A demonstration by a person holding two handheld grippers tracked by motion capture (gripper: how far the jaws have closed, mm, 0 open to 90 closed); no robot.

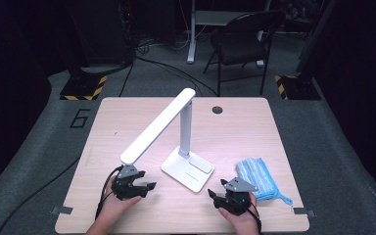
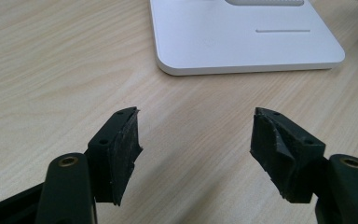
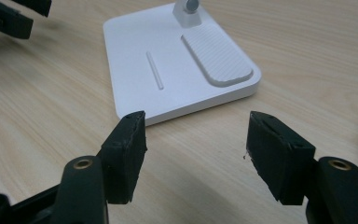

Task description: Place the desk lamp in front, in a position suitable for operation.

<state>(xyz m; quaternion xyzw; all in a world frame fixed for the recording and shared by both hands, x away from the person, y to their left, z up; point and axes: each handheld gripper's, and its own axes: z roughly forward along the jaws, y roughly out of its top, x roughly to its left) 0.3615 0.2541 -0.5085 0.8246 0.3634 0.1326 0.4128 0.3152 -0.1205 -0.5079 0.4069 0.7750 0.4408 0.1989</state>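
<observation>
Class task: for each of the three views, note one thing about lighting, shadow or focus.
High view: the table is brightly lit while the room behind is dark. Left gripper view: the lamp base looks soft and washed out, and the left tool casts a faint shadow. Right gripper view: the right tool is sharp, the far tabletop slightly blurred.

We count one white lamp (image 1: 176,137), one blue cloth (image 1: 259,176) and one table (image 1: 127,122). We see two grippers, a left gripper (image 1: 144,187) and a right gripper (image 1: 216,190). One chair (image 1: 242,41) stands behind.
</observation>
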